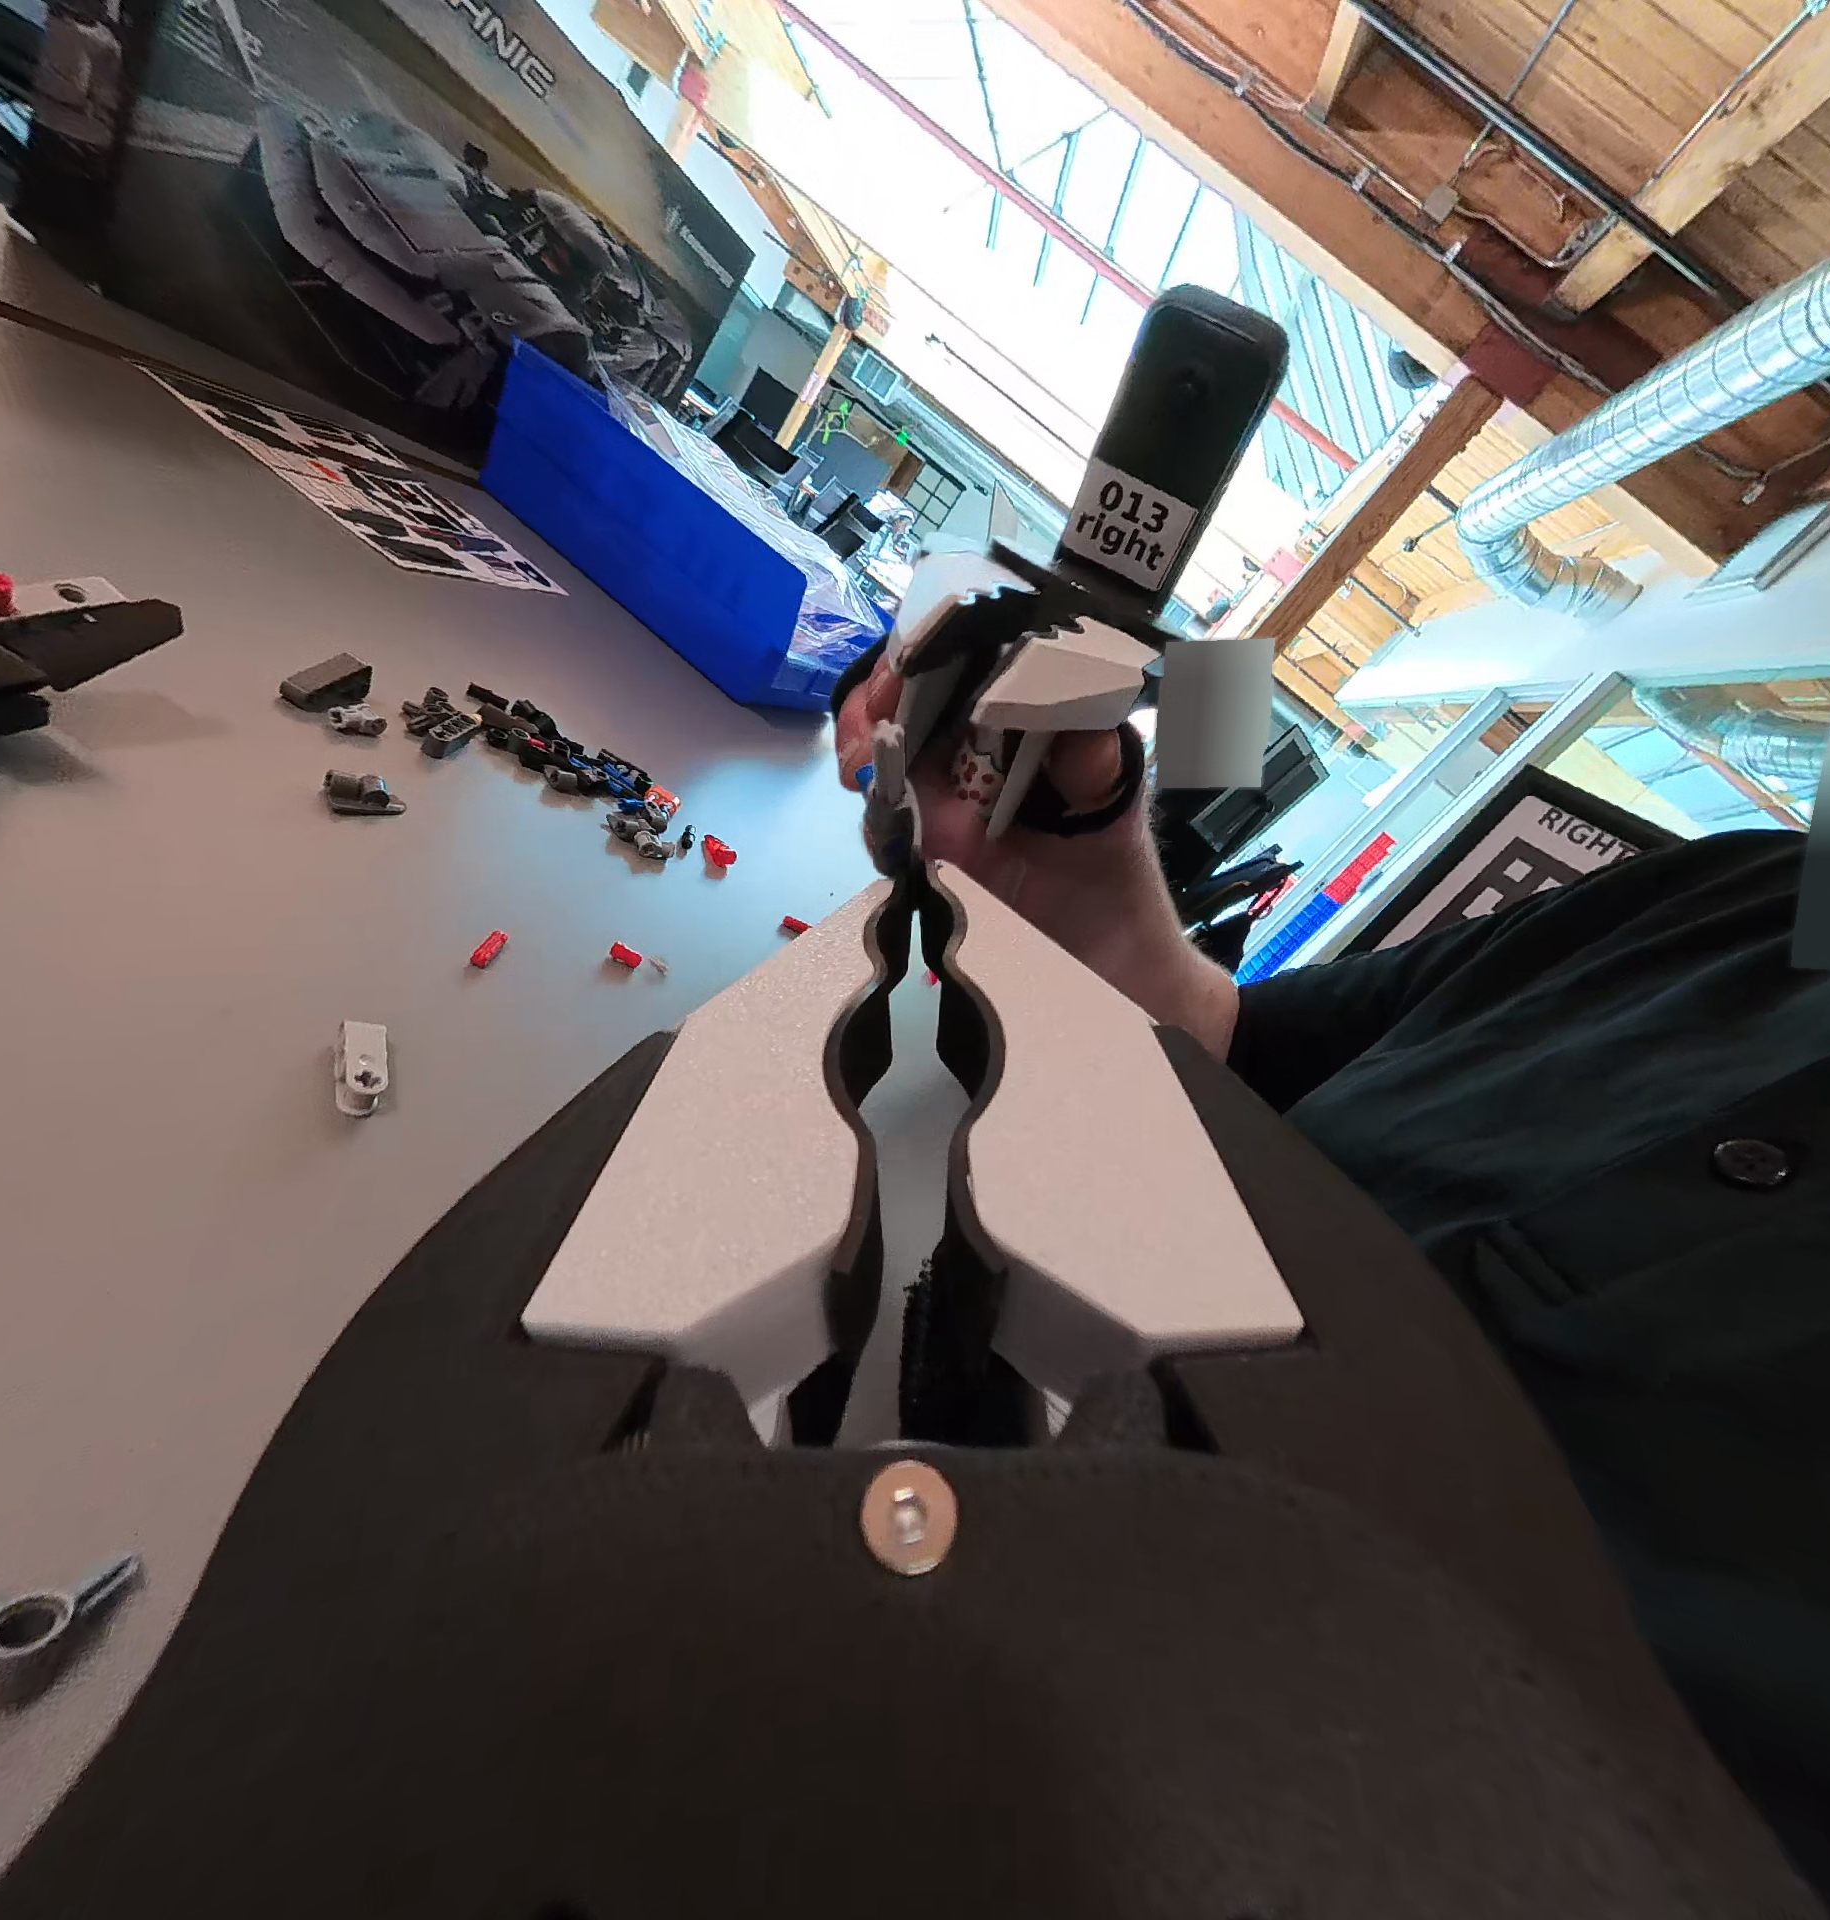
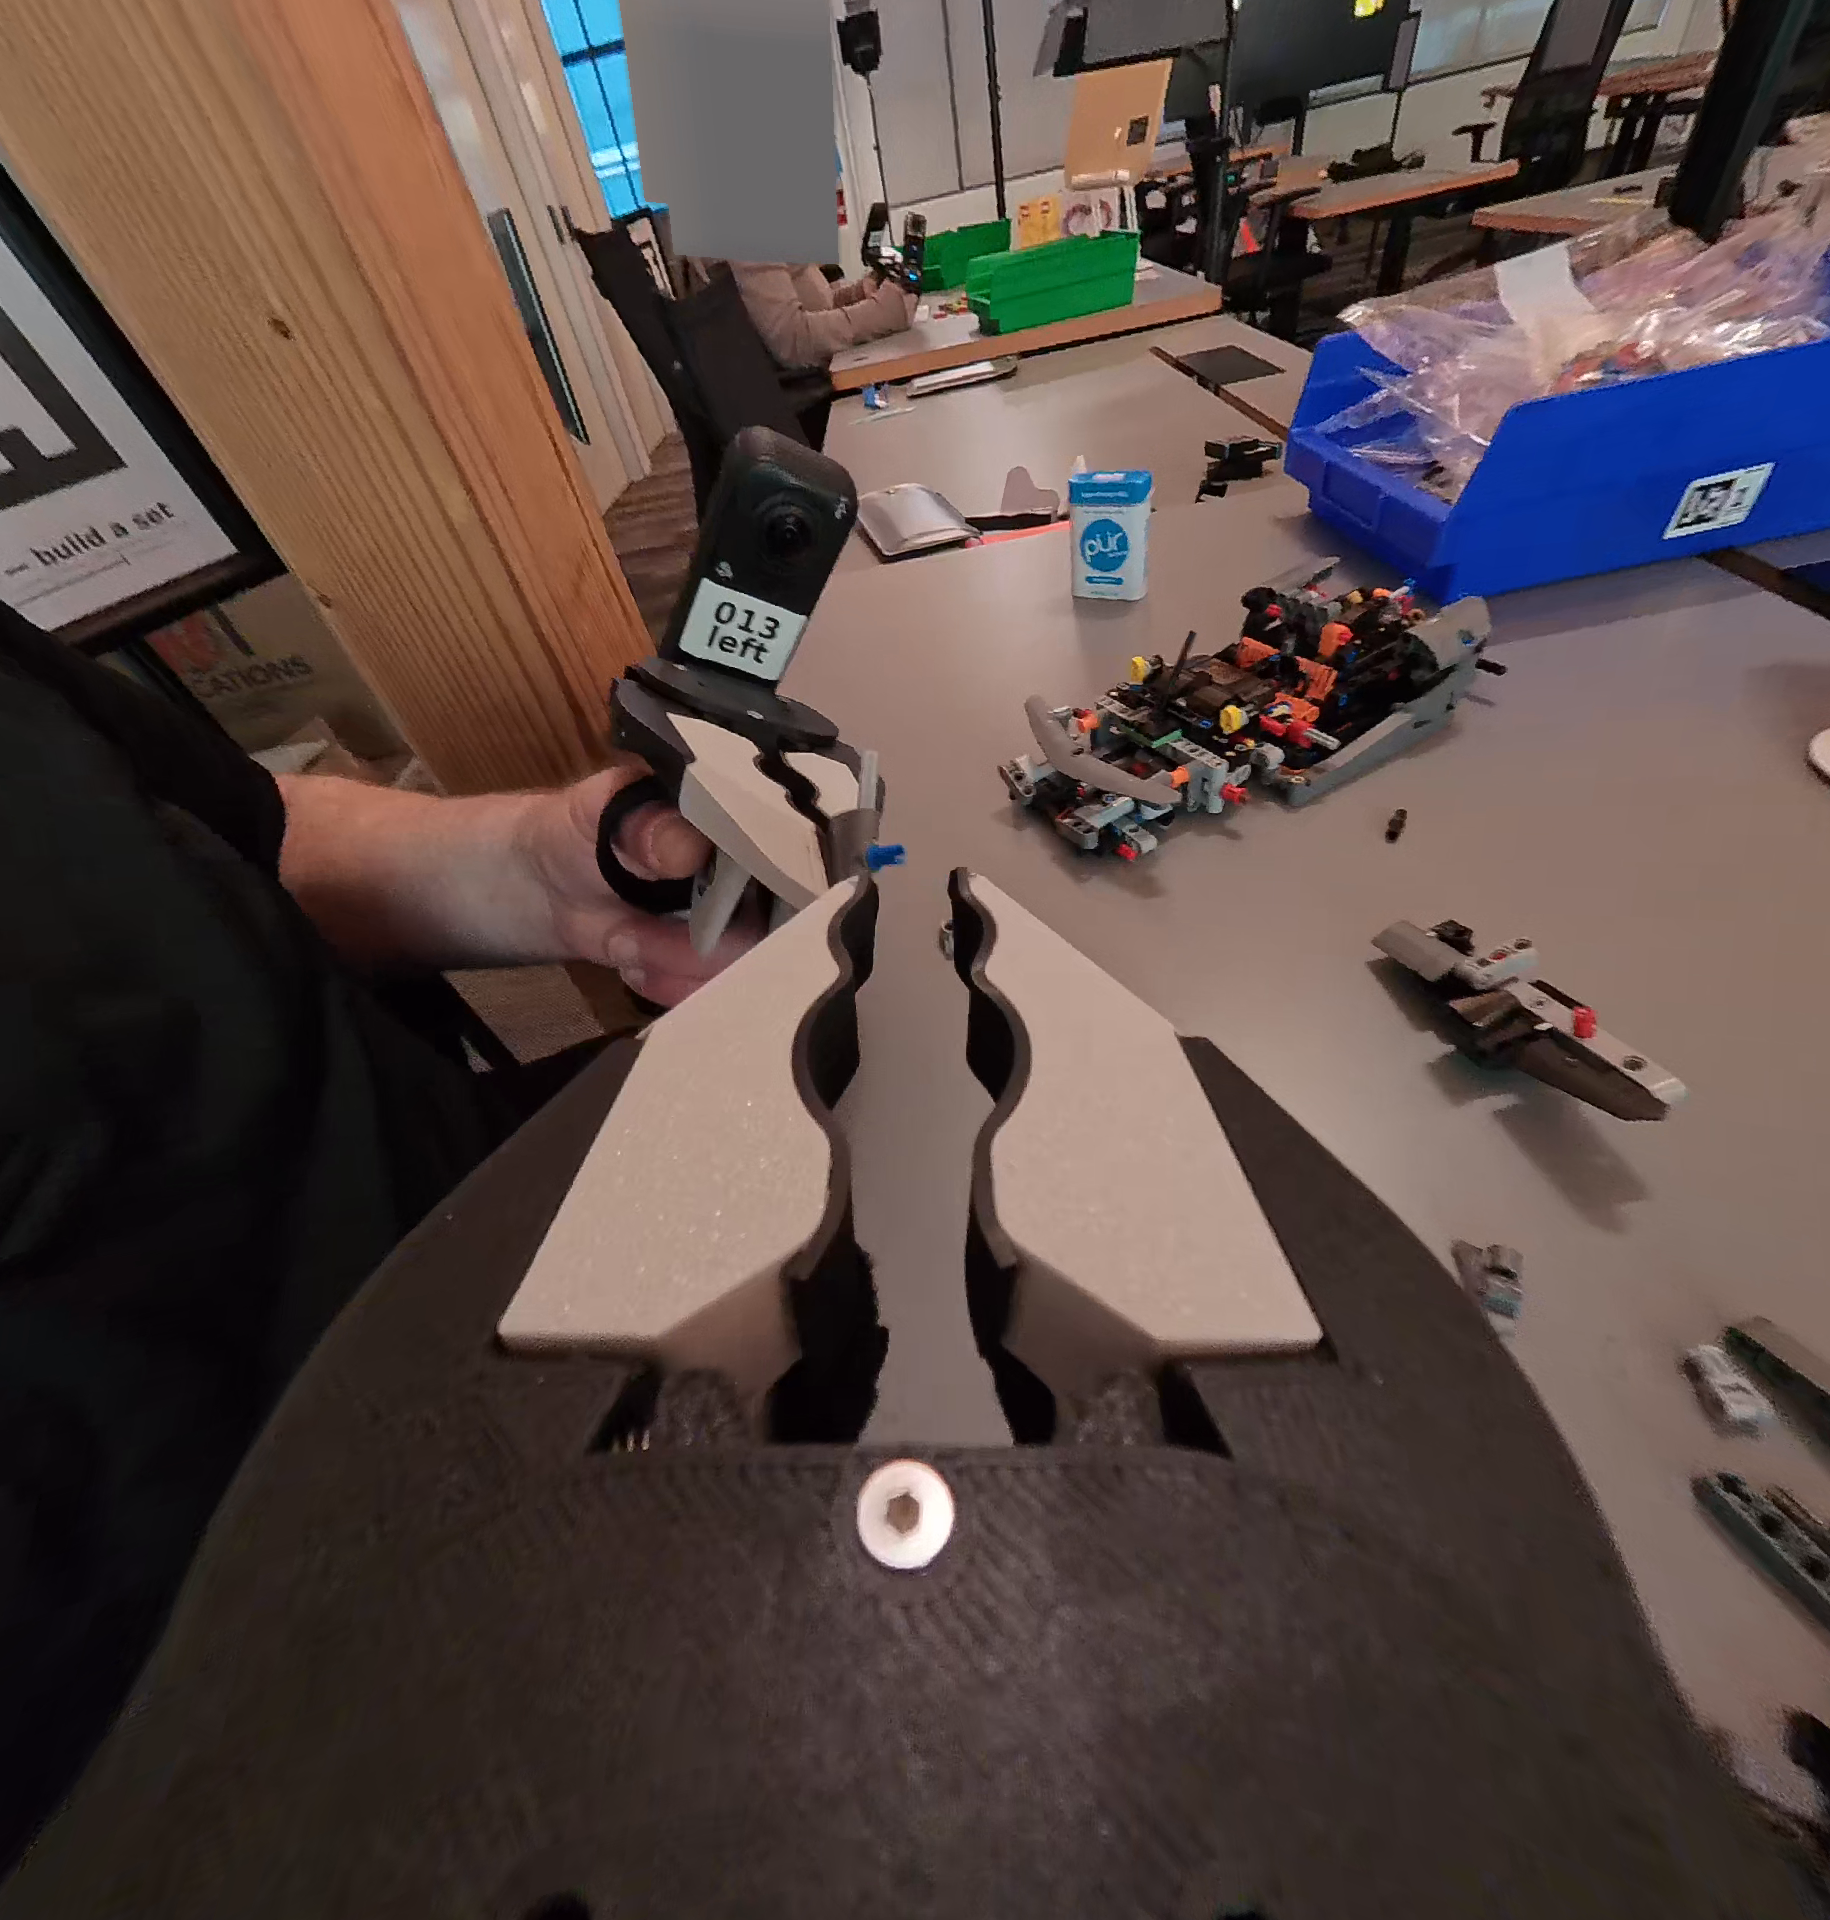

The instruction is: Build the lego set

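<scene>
Grey bench (image 2: 1150, 935) carrying a blue bin (image 2: 1576, 488), the part-built car (image 2: 1243, 717) and loose pieces (image 1: 568, 758). Left hand-held gripper (image 1: 916, 888) clenched on a grey beam (image 2: 857, 821) bearing a blue pin (image 2: 883, 855); right hand-held gripper (image 2: 913, 894) released, just beside it.

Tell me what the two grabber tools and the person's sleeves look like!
Each gripper, left and right, has a black textured body, a silver screw, and pale grey fingers with wavy black inner edges. A black camera with a white label tops each. The sleeves are dark.
</scene>
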`<state>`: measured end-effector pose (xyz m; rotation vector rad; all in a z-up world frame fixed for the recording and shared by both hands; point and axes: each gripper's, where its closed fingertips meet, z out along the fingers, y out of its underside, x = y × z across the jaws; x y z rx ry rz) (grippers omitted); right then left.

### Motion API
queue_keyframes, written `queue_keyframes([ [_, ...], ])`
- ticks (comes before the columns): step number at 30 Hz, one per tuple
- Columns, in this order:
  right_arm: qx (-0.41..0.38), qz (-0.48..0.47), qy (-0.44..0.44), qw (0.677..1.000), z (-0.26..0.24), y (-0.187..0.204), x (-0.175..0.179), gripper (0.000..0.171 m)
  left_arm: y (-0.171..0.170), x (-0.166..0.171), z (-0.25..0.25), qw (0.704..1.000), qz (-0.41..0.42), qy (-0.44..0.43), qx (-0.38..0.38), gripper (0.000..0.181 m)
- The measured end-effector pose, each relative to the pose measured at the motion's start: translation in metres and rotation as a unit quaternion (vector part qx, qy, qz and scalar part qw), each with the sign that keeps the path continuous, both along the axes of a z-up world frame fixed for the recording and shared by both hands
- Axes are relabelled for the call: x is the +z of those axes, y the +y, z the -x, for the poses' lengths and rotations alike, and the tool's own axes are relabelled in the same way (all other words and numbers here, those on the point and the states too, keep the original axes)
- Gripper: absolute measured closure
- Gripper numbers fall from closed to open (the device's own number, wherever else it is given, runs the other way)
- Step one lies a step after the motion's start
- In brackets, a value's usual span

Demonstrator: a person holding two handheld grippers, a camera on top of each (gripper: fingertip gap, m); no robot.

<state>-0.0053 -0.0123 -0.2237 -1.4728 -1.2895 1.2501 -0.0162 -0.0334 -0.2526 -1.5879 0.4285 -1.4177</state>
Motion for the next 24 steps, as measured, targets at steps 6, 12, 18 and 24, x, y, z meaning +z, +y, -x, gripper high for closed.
queue_keyframes([
  [6, -0.115, -0.095, -0.078, 0.986, -0.054, 0.041, 0.004, 0.155, -0.008, 0.000, 0.024, 1.000, 0.002, 0.008, 0.025, 0.181],
  [12, -0.189, -0.131, -0.214, 0.949, -0.130, 0.079, -0.016, 0.162, -0.011, -0.002, 0.045, 0.999, 0.004, 0.003, 0.045, 0.181],
  [18, -0.171, -0.131, -0.294, 0.931, -0.135, 0.094, -0.054, 0.169, -0.009, -0.004, 0.046, 0.999, 0.006, 0.001, 0.045, 0.181],
  [24, -0.173, -0.161, -0.344, 0.909, -0.129, 0.136, -0.078, 0.171, -0.005, -0.005, 0.049, 0.999, 0.012, -0.003, 0.047, 0.181],
])
